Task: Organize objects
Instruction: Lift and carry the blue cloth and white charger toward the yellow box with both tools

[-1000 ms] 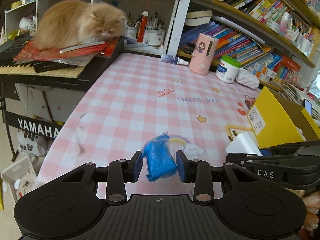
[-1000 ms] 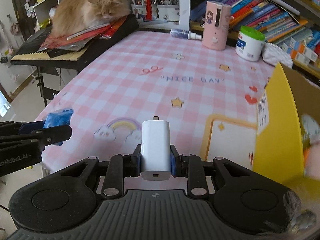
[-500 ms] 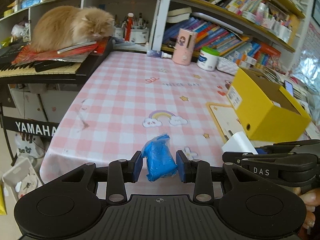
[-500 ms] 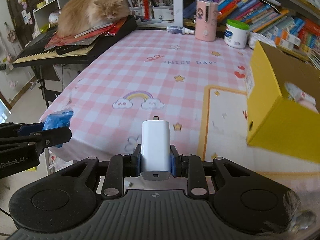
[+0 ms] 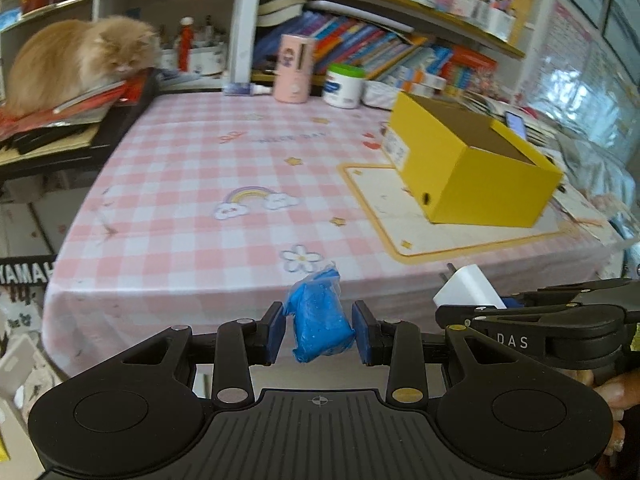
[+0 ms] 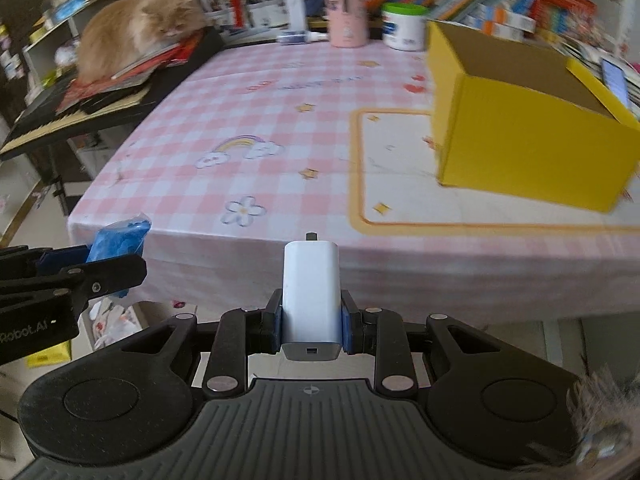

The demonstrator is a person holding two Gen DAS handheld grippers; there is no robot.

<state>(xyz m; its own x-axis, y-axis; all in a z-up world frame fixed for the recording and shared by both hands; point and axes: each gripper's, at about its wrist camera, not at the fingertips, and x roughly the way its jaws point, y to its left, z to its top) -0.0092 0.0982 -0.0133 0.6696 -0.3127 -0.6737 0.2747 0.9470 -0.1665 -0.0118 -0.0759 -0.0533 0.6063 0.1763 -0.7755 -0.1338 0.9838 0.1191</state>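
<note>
Pink checked cloth covered the table (image 5: pixel 168 184) as we held both grippers just off its near edge.

Nearest to us, our left gripper (image 5: pixel 319 330) was closed on a crumpled blue packet (image 5: pixel 320 322), which stood between its blue pads, and our right gripper (image 6: pixel 311 318) clamped a white charger (image 6: pixel 311 300) upright, its plug prongs pointing away toward the table. Both things hung off the near edge rather than over the cloth. Farther on, at the right, we saw an open yellow box (image 5: pixel 472 168) standing on a cream mat with an orange border (image 5: pixel 400 224). At the far end stood a pink canister (image 5: pixel 295 68) and a white jar with a green lid (image 5: pixel 343 86) before shelves of books, and a ginger cat (image 5: pixel 76 60) lay on a keyboard at the left.
</note>
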